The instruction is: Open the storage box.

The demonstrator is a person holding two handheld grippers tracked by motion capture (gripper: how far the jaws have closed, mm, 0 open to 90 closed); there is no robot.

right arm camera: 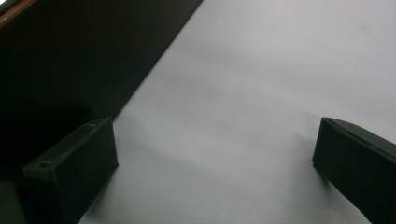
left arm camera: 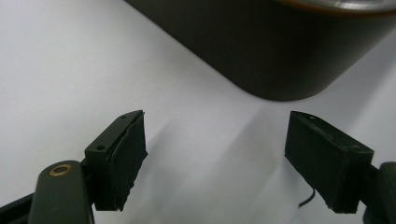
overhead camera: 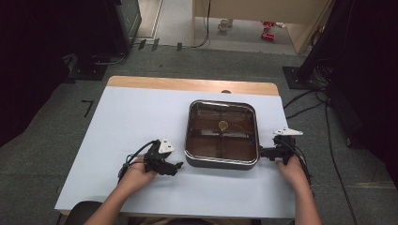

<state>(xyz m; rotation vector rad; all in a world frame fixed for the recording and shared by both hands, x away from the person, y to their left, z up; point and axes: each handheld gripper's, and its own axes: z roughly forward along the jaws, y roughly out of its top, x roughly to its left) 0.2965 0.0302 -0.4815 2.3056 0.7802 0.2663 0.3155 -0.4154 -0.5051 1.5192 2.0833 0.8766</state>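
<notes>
While both hands rest low on the table (overhead camera: 117, 122), the left gripper (overhead camera: 176, 167) has its jaws spread wide with nothing between them, aimed at the near left corner of a dark square pan (overhead camera: 222, 161). Across from it, the right gripper (overhead camera: 262, 151) is also wide, just beside the pan's right wall, perhaps touching.

The big square pan (overhead camera: 222, 133) blocks the table (overhead camera: 122, 122) at three o'clock; nine o'clock is open.
</notes>
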